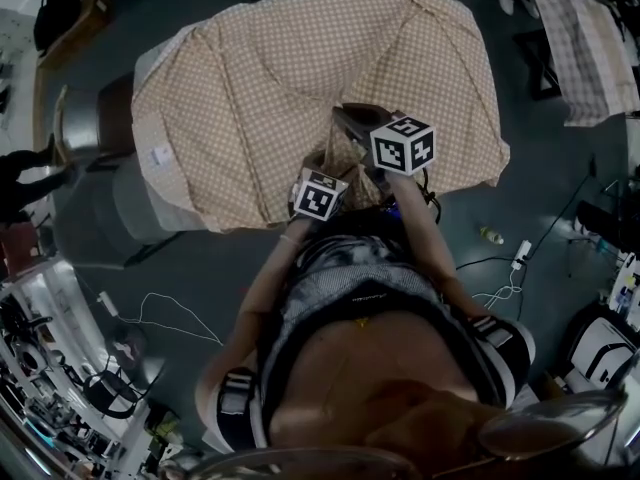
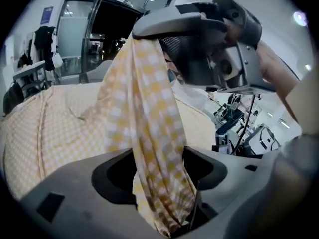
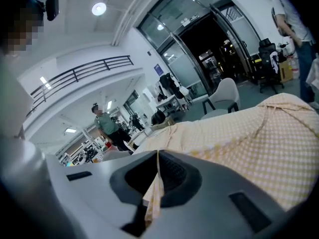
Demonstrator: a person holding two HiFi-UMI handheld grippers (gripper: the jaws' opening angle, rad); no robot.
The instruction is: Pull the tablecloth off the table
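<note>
A yellow-and-white checked tablecloth covers the table, creased and drawn toward the near edge. My right gripper is raised above that edge and shut on a thin fold of the cloth. The fold runs between its jaws in the right gripper view. In the left gripper view the right gripper shows overhead, and a bunched strand of cloth hangs from it. That strand passes down through my left gripper, whose jaws stand apart around it. In the head view the left gripper is lower and nearer my body.
A chair stands at the table's left end. Another checked cloth lies on furniture at the far right. Cables, a power strip and a small bottle lie on the floor. A person stands in the distance.
</note>
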